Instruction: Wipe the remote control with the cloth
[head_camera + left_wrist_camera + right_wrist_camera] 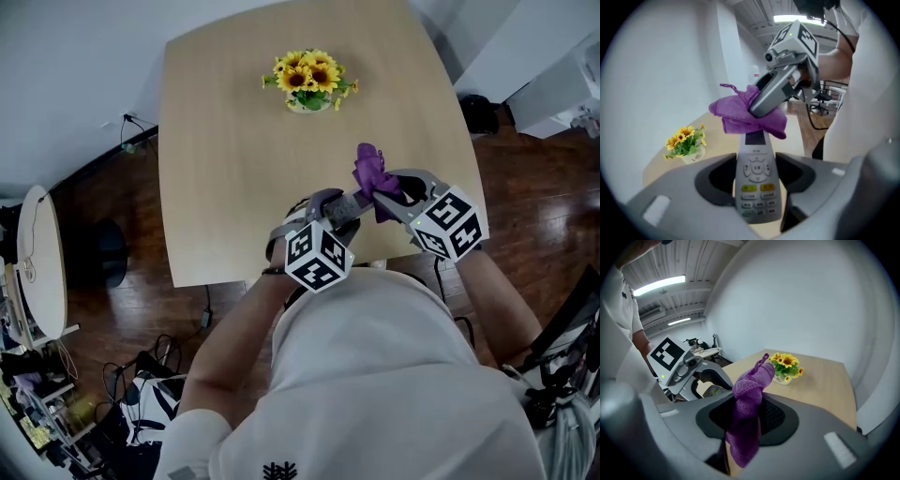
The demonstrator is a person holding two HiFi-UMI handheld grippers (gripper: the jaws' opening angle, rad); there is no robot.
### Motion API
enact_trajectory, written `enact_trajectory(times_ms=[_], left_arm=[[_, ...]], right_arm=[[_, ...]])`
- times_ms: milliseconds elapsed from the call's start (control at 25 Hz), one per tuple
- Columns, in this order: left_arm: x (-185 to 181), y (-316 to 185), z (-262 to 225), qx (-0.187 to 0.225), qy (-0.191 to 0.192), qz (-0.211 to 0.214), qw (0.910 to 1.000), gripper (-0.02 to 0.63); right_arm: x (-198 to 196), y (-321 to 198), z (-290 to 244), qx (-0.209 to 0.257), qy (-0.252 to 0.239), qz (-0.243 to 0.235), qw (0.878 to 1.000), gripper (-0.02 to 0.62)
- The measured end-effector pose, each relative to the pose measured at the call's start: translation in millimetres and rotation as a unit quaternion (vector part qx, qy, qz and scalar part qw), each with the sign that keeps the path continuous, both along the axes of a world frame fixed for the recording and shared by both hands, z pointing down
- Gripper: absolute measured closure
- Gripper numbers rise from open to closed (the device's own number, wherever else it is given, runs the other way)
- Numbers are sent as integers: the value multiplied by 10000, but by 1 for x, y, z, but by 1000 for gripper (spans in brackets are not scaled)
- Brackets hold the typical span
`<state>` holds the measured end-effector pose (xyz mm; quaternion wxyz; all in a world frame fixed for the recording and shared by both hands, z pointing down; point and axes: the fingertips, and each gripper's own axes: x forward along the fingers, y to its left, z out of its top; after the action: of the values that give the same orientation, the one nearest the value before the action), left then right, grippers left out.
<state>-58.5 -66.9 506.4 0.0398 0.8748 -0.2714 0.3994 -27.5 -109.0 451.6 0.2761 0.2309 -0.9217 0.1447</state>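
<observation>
So we hold the remote control (757,161) clamped by its lower end in the left gripper (757,187), above the table's (234,141) near edge with its buttons exposed. Our right gripper (747,417) pinches the purple cloth (751,385) tight, draping it over the remote's far end to wipe.

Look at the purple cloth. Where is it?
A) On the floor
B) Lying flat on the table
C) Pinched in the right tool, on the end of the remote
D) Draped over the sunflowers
C: the right tool is shut on the purple cloth, and the cloth lies over the far end of the remote control, which is clamped in the left tool.
</observation>
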Motion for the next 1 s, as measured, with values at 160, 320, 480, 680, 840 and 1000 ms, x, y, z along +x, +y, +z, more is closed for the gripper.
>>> enact_trajectory(times_ms=[160, 320, 480, 680, 840, 1000], left_arm=[[-5, 0, -3, -19, 71, -39, 10000, 330], [-6, -3, -4, -42, 155, -114, 9998, 330], [-4, -6, 0, -91, 119, -106, 9998, 328], [12, -8, 3, -85, 114, 68, 9999, 328], [22, -7, -1, -40, 168, 181, 9997, 330], [20, -6, -6, -16, 214, 180, 9996, 329]], right_arm=[[29, -21, -1, 56, 54, 446, 9990, 471], [48, -32, -6, 90, -10, 770, 9970, 471], [27, -20, -23, 66, -302, 571, 9979, 471], [-32, 19, -36, -342, -920, -138, 9951, 471], [-52, 38, -26, -766, -1175, -309, 9896, 471], [-44, 30, -15, -654, -979, -216, 9928, 471]])
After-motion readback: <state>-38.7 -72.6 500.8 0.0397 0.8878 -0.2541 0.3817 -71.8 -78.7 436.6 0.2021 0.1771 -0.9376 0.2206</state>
